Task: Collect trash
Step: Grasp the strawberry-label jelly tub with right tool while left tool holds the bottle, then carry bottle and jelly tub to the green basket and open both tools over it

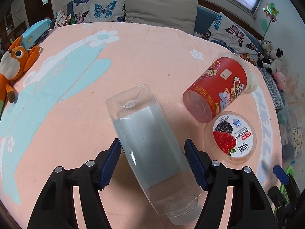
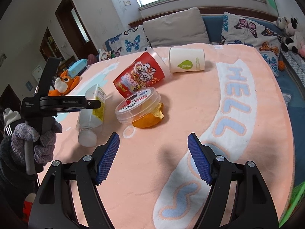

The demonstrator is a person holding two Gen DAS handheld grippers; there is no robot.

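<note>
Left wrist view: left gripper (image 1: 152, 164) straddles a clear plastic bottle (image 1: 150, 143) lying on the pink blanket (image 1: 133, 57), base toward upper centre of the frame, cap end at the bottom. Blue pads sit at both sides of the bottle; whether they press it or only flank it I cannot tell. Right of the bottle, a red cup (image 1: 219, 87) lies on its side, and just below it a round strawberry-label lid (image 1: 231, 137) sits in the lower right. Orange plush fox (image 1: 13, 64) at left edge, butterfly pillows (image 1: 103, 7) along the top.

Right wrist view: right gripper (image 2: 153, 158) is spread wide with nothing between the pads, hovering over bare blanket at the bottom centre. Left gripper (image 2: 89, 104) at mid left, held by a gloved hand (image 2: 38, 141), is at the bottle (image 2: 91, 114). Centre: clear lidded tub (image 2: 137, 105) touching orange peel (image 2: 150, 118), red cup behind it, white paper cup (image 2: 186, 60) on its side at upper centre.
</note>
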